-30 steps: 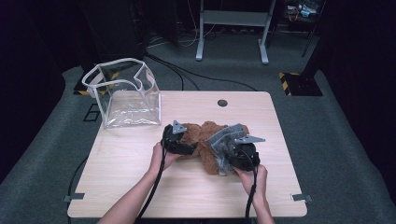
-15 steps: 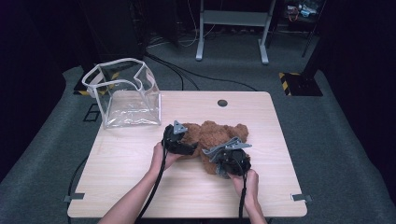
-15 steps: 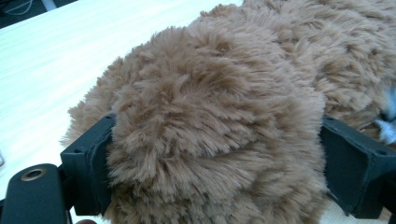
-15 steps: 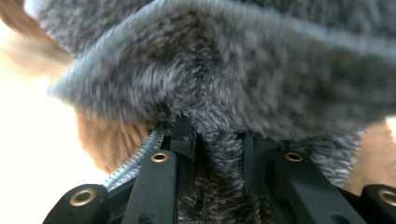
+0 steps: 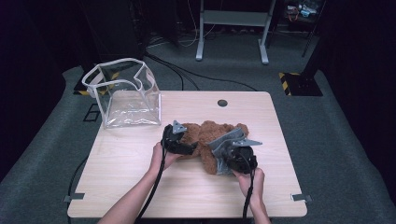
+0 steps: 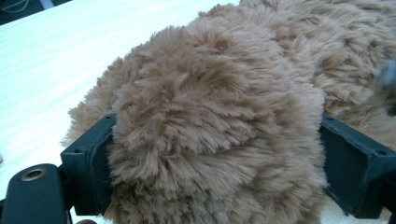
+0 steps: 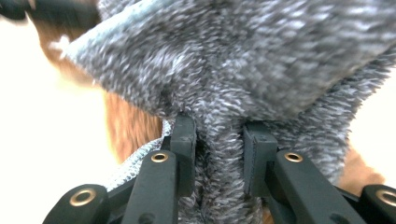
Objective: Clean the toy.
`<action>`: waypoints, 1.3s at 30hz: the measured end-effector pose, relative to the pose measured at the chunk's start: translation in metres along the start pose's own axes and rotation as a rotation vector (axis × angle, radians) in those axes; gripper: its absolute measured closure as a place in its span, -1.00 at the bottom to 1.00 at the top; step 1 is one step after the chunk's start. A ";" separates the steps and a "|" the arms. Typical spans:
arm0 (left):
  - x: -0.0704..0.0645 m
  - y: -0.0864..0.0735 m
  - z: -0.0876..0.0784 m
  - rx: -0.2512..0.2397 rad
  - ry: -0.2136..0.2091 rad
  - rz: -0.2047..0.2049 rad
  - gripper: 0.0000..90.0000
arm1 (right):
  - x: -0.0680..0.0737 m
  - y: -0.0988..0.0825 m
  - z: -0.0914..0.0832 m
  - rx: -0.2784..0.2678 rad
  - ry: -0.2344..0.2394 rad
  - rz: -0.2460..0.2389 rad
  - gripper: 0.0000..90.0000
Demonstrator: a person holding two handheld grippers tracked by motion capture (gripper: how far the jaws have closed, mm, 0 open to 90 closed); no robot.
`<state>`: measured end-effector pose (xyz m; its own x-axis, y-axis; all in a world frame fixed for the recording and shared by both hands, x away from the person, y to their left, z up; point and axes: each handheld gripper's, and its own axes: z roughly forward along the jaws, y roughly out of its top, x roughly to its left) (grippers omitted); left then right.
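Right claw (image 5: 224, 156) shifted left, pinching grey cloth (image 7: 243, 60); left claw (image 5: 184, 140) clamps brown teddy (image 5: 210, 135), lying crosswise.

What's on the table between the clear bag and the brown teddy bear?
Nothing: in the high view, bare tabletop separates the clear bag from the teddy bear, which lies apart from it.

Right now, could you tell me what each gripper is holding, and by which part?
The left gripper clamps a rounded furry limb of the brown teddy bear. The right gripper pinches a fold of the bear's grey knitted garment.
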<state>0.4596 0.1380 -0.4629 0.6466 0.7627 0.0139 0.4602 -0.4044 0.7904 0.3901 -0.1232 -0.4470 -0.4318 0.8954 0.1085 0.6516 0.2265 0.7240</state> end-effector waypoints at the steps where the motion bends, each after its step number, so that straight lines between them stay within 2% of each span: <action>1: 0.000 0.000 0.000 0.001 -0.001 0.000 -0.74 | 0.001 0.005 -0.001 -0.017 -0.005 0.007 0.56; 3: 0.001 0.000 0.000 0.003 -0.005 -0.003 -0.74 | 0.000 0.013 0.004 -0.015 -0.019 -0.012 0.56; 6: 0.001 0.000 0.000 0.000 -0.005 0.001 -0.74 | 0.000 0.014 0.019 0.022 -0.030 0.008 0.56; 10: 0.001 0.000 0.000 0.011 -0.003 0.011 -0.74 | 0.000 0.002 0.025 0.060 -0.012 0.016 0.57; 15: 0.000 0.000 0.000 0.006 0.001 0.009 -0.74 | 0.000 -0.021 0.041 0.174 -0.009 0.009 0.57; 16: 0.000 0.000 0.000 0.006 0.000 0.009 -0.74 | -0.001 -0.023 0.043 0.178 -0.003 -0.003 0.57; 19: 0.001 0.000 0.000 0.000 -0.002 0.002 -0.74 | -0.004 -0.019 0.039 0.207 0.016 0.000 0.57; 22: 0.002 0.000 -0.002 -0.012 0.005 -0.002 -0.74 | -0.008 -0.013 0.026 0.169 0.046 0.009 0.57; 24: 0.002 0.000 -0.004 -0.031 0.012 -0.007 -0.74 | -0.007 -0.010 0.018 0.132 0.063 0.037 0.57; 26: 0.002 0.000 -0.007 -0.039 0.017 -0.005 -0.74 | -0.006 -0.003 0.009 0.096 0.072 0.023 0.56; 30: 0.004 0.000 -0.011 -0.042 0.014 -0.004 -0.74 | 0.000 0.011 -0.002 0.037 0.108 0.028 0.56; 31: 0.005 0.000 -0.012 -0.038 0.012 -0.001 -0.73 | 0.004 0.016 -0.003 0.032 0.122 0.045 0.56; 35: 0.007 0.000 -0.014 -0.044 0.013 -0.010 -0.72 | 0.018 0.028 0.001 0.018 0.138 0.030 0.56; 36: 0.007 0.000 -0.014 -0.039 0.010 -0.010 -0.72 | 0.022 0.030 0.005 0.022 0.133 0.010 0.56; 37: 0.008 0.000 -0.014 -0.028 0.002 -0.010 -0.72 | 0.024 0.031 0.009 0.032 0.123 -0.006 0.56; 39: 0.007 -0.001 -0.012 -0.023 0.002 -0.018 -0.72 | 0.027 0.029 0.020 0.066 0.125 0.005 0.56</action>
<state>0.4567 0.1500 -0.4564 0.6373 0.7706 0.0008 0.4572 -0.3790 0.8046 0.4096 -0.0845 -0.4371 -0.5001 0.8428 0.1990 0.6920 0.2508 0.6770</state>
